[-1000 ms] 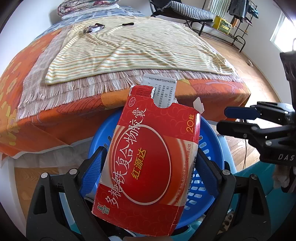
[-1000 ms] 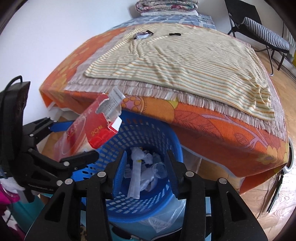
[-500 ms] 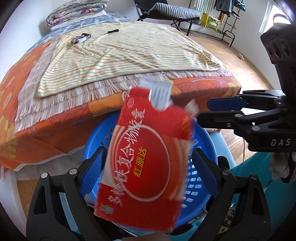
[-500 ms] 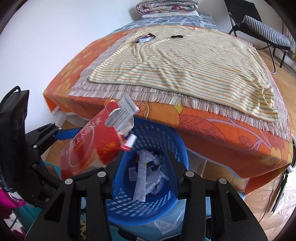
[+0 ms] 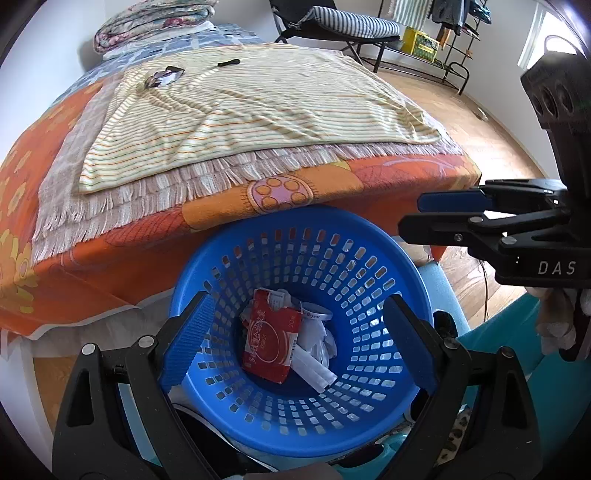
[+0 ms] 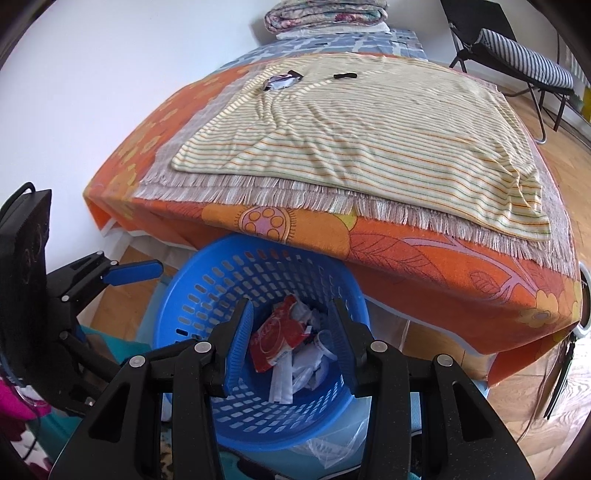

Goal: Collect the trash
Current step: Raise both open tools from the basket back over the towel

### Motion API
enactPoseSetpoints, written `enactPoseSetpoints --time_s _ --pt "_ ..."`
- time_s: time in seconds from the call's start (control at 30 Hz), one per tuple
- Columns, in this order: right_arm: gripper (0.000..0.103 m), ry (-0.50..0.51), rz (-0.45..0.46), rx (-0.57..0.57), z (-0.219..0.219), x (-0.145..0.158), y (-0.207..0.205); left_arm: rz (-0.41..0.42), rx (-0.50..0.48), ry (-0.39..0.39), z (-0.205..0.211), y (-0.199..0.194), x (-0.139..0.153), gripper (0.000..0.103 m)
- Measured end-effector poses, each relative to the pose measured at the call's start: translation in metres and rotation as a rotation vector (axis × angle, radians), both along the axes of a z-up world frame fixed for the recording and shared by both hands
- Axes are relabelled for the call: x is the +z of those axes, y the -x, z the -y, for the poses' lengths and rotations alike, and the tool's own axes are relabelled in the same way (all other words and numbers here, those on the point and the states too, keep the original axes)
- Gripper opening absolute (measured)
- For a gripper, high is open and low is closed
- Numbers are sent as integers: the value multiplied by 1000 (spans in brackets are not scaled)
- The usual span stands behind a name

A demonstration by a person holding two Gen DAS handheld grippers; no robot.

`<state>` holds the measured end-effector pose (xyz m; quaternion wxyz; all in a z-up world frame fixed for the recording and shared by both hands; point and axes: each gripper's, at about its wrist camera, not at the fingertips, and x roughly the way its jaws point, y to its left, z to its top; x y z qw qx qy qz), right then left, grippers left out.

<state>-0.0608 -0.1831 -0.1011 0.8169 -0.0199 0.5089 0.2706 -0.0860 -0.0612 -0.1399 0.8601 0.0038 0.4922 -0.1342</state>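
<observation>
A red medicine box (image 5: 269, 339) (image 6: 277, 338) lies inside the blue mesh basket (image 5: 295, 218) (image 6: 207, 254), on top of crumpled white papers (image 5: 317, 343). My left gripper (image 5: 295, 299) (image 6: 110, 295) hovers over the basket, open with nothing between its blue pads. My right gripper (image 6: 290, 304) (image 5: 413, 213) hangs over the basket from the other side, jaws apart and empty. Far back on the striped blanket lie a shiny wrapper (image 5: 162, 77) (image 6: 282, 81) and a small black item (image 5: 229, 62) (image 6: 345, 75).
The basket stands against the foot of a bed (image 5: 110, 240) with an orange flowered cover. Folded quilts (image 5: 147, 22) sit at the bed's head. A striped folding chair (image 5: 351, 22) and a rack (image 5: 443, 37) stand on the wooden floor. A clear plastic bag (image 6: 332, 446) lies under the basket.
The left gripper let go of the red box, which fell from between its fingers into the basket. The right gripper kept still with the same gap.
</observation>
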Motion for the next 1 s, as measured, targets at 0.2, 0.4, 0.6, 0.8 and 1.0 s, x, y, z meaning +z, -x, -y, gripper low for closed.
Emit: enactPoseSetpoints --time_s 0.2,0.4,0.6,0.8,1.0 --pt "41 -4 -1 -9 0 1 -2 13 25 4 -7 -5 6 95" --pt "53 -10 12 -26 3 5 -5 25 48 7 -14 -9 11 95" --pt "63 -17 5 -48 6 7 -9 36 77 7 -22 -16 17 95" --pt "64 3 19 -53 3 12 -13 61 97 8 -28 -26 30 95" --pt "65 3 18 -70 2 21 -22 78 90 -8 -30 -42 44 95"
